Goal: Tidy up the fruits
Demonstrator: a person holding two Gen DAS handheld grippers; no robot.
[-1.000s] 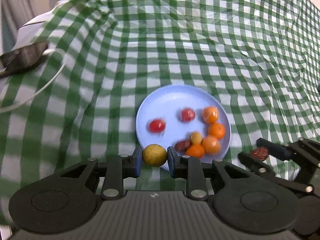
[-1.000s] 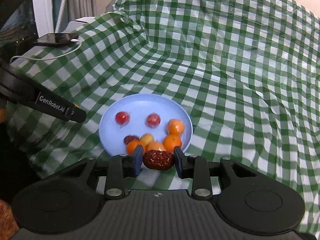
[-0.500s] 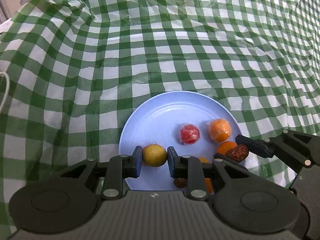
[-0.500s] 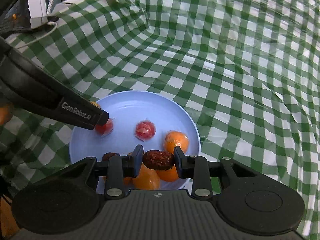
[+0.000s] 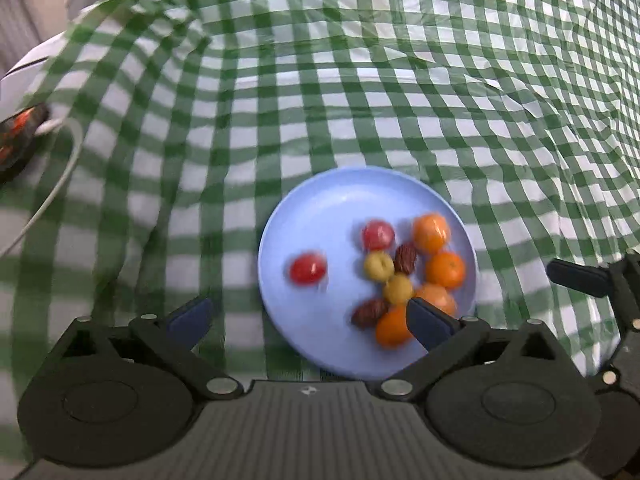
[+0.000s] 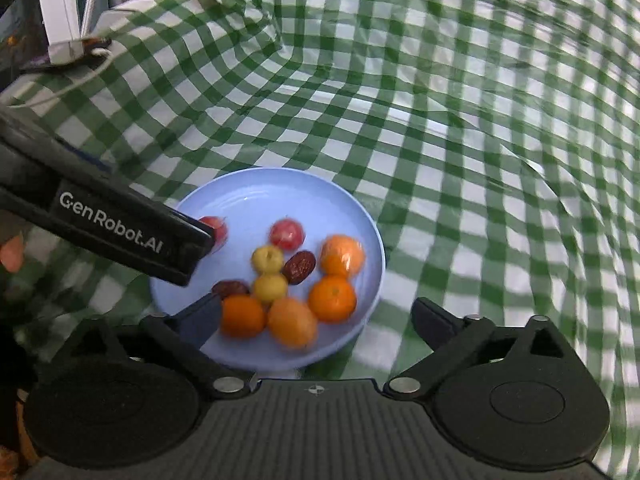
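1. Green-and-white checked cloth [image 5: 360, 92] draped in wrinkles over the surface; white cable [image 5: 52, 200] lying at the far left edge.
2. Blue plate [image 5: 320, 208] resting on the cloth, holding every fruit in view.
3. On the plate: four oranges [image 6: 332, 298], two red fruits [image 5: 308, 268], two yellow fruits [image 6: 267, 259] touching each other, two brown dates [image 6: 299, 267].
4. Left tool [image 5: 308, 316] hovering over the plate's near edge, jaws opening, spread wide, nothing between them.
5. Right tool [image 6: 316, 316] above the plate's near rim, jaws opening, likewise spread wide and gripping nothing.
6. Fruit edges blurred in both views.
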